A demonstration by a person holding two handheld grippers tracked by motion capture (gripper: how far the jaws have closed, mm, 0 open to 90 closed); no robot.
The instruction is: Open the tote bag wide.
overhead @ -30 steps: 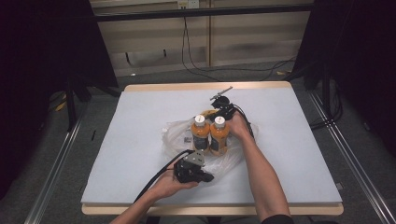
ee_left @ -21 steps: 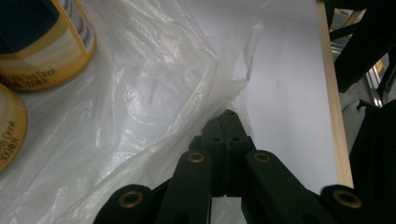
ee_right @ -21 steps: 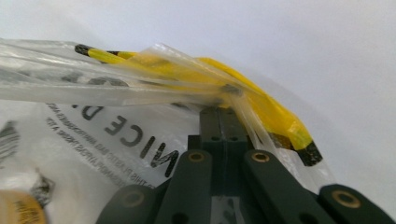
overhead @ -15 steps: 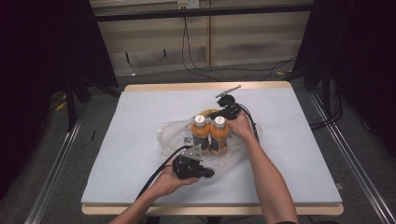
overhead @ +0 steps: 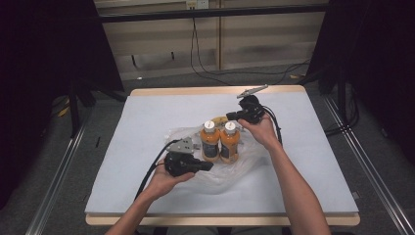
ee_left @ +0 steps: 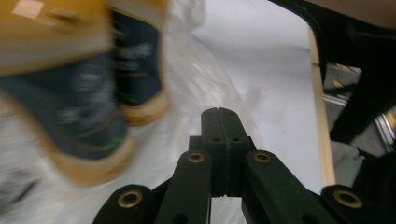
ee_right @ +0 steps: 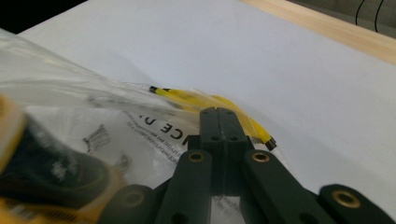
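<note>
On the plastic bag (overhead: 244, 166), two bottles (overhead: 220, 142) stand upright together.

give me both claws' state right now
left claw: closed, holding nothing.
right claw: closed, by the bag; a grip on it cannot be told.

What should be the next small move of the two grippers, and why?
Probably keep lifting both edges of the bag evenly. Two bottles stand upright on the clear plastic, the left gripper is shut at its near edge and the right gripper is shut at its far edge, so an even pull should keep them standing.
</note>
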